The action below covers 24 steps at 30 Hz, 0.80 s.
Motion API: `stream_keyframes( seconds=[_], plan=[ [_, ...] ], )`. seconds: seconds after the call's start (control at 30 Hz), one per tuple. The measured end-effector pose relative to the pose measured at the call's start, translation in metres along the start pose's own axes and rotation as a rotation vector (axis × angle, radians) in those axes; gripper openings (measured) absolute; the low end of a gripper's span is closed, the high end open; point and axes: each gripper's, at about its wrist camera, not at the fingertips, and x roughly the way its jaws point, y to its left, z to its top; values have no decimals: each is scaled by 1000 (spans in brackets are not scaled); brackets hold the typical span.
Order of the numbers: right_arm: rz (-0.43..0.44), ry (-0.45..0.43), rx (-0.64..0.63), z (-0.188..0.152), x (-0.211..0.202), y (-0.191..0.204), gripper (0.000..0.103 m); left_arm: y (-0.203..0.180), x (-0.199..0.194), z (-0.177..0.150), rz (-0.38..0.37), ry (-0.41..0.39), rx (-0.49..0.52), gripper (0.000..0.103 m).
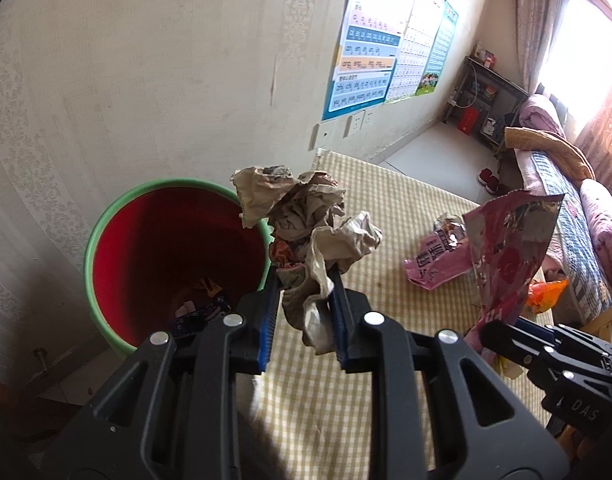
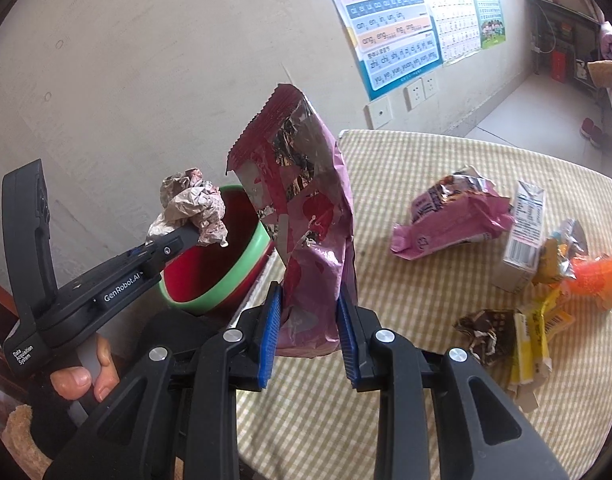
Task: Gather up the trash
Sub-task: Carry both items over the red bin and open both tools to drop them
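From the left wrist, the left gripper (image 1: 304, 280) has its two blue ribbed fingers (image 1: 266, 320) clamped on one wad of crumpled brown paper (image 1: 302, 236), soft and creased, rising above the fingertips. Just left of the fingers and below the wad stands one round bin (image 1: 106, 248), green-rimmed with a red inside, a few scraps at its bottom. To the right, the right gripper (image 1: 502, 320) holds a pink foil bag (image 1: 506, 256). Beyond it one more pink wrapper (image 1: 434, 264) lies on the checked worktop (image 1: 406, 208).

From the right wrist, the right gripper's fingers (image 2: 272, 328) pinch the stiff, silver-lined pink foil bag upright by its lower end. Left of them is the bin. Right of the fingers lie one small carton (image 2: 524, 236), a brown wrapper (image 2: 486, 332), an orange wrapper (image 2: 598, 276) and yellow wrappers (image 2: 534, 344).
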Motion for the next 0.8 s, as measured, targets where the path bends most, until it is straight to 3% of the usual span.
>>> stream_keyframes(
  seconds=[0.37,0.8],
  plan=[
    [50,20,-39,18,28,21,27,44,5,2,82,13,-53,23],
    [94,61,-100,46,71,60,28,99,18,8,124,53,-117,24]
  ],
)
